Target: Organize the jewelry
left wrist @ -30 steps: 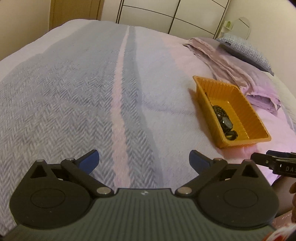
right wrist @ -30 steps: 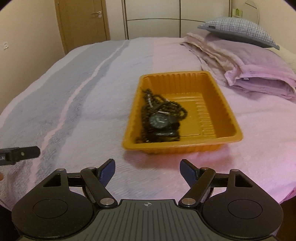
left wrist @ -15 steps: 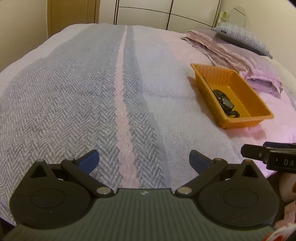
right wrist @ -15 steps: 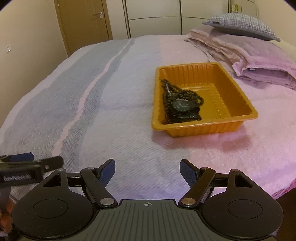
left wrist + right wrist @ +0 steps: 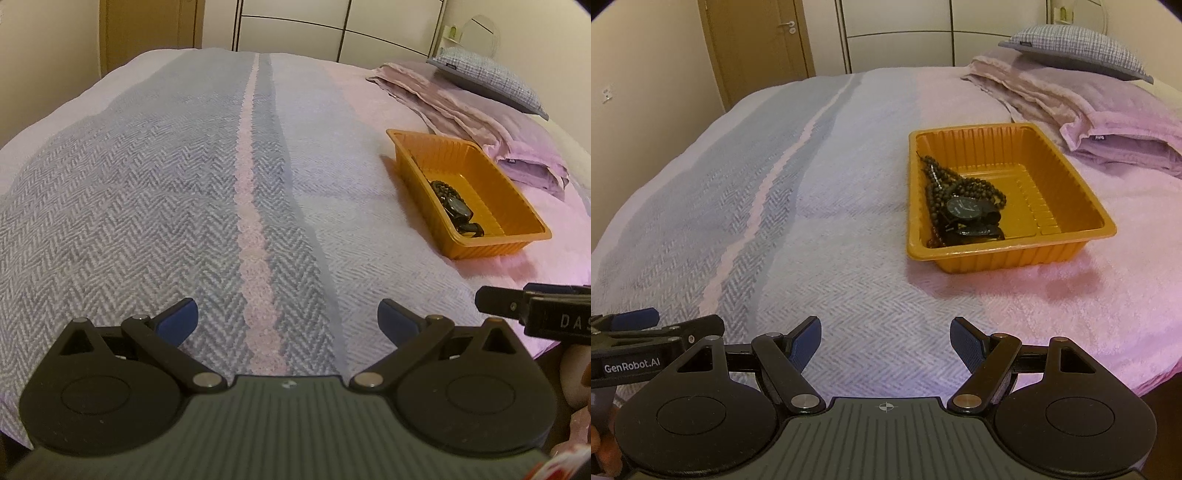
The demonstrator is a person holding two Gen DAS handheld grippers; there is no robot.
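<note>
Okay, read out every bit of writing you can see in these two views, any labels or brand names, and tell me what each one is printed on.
"GenRobot.AI": white letters on the side of the left gripper, seen in the right wrist view.
"DAS": white letters cut off at the frame edge, on the side of the right gripper, seen in the left wrist view.
Watch dial in the orange tray: too small to read.
Tag on the folded pink blanket: too blurred to read.

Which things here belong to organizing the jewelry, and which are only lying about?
For the job: orange tray, bead necklace, black watch.
Lying about: grey pillow, folded pink blanket, striped bedspread.
</note>
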